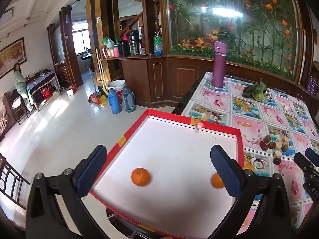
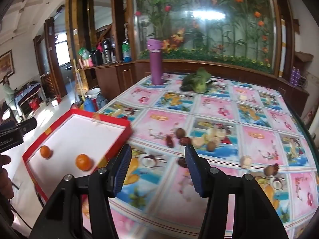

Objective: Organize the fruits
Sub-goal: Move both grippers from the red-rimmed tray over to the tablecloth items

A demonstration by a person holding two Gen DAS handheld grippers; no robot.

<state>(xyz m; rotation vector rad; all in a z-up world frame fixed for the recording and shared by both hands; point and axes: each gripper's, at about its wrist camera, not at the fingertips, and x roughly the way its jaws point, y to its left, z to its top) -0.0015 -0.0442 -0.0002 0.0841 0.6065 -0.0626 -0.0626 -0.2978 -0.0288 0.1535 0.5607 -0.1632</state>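
"Two oranges are in the red tray already. One orange sits near the tray's right side, the other orange more to the left."

"What is left to put away?"

"Small fruits lie loose on the surface: red dates, a brown round one, some pale bits. They are ahead of the right tool, a little to its right."

"Is the right tool holding anything?"

"No. Its two fingers stand apart and nothing is between them."

"And the left tool?"

"It hangs over the tray, spread wide, with nothing in it. The loose fruits are well off to its right."

"So which one should go?"

"I think the right tool. It is nearer. It should move forward and down to a date, then carry it left to the tray."
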